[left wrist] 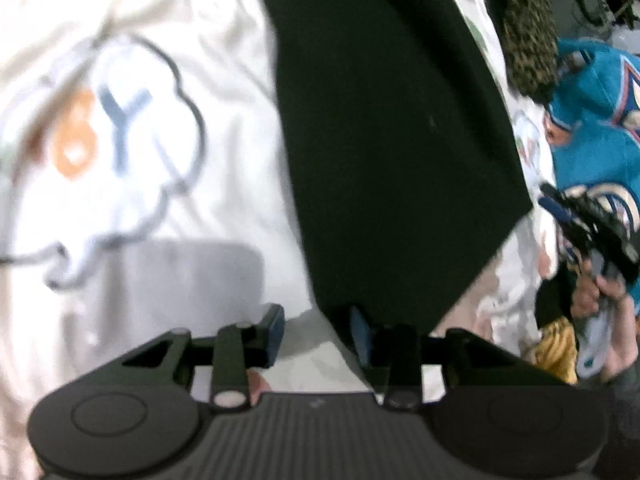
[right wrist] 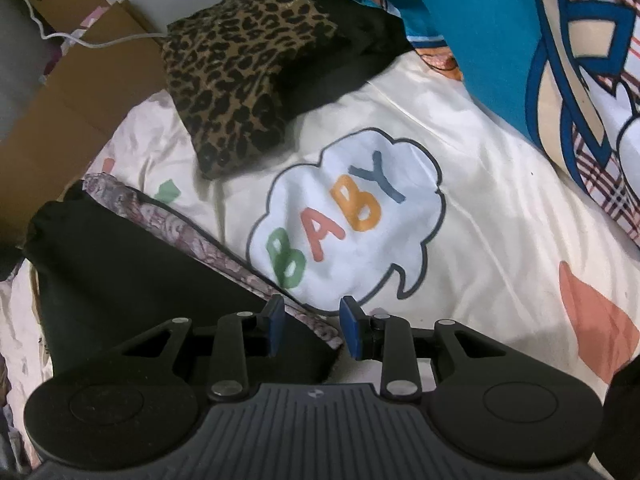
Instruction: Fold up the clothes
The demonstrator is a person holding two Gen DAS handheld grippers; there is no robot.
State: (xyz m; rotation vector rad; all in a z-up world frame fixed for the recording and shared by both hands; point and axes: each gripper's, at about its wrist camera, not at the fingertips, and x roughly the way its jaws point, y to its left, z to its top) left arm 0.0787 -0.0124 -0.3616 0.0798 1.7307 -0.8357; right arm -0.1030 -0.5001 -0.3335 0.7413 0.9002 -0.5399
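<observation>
A black garment (left wrist: 384, 128) lies flat across the white bedsheet (left wrist: 152, 288), its near corner ending by my left gripper (left wrist: 318, 332). That gripper is open, with bare sheet between its blue pads (left wrist: 276, 328). In the right wrist view the same black garment (right wrist: 132, 280) shows a floral-patterned edge (right wrist: 200, 244), and the end of that edge lies between the pads of my right gripper (right wrist: 314, 326). The pads stand apart from the cloth, so the gripper is open. The right gripper (left wrist: 592, 232) also shows at the right of the left wrist view, held in a hand (left wrist: 608, 304).
A folded leopard-print piece (right wrist: 232, 80) on another dark cloth lies at the far end of the sheet, which bears a "BABY" cloud print (right wrist: 348, 216). A teal patterned blanket (right wrist: 480, 40) covers the right side. Cardboard boxes (right wrist: 80, 92) and a white cable (right wrist: 100, 42) stand beyond the bed.
</observation>
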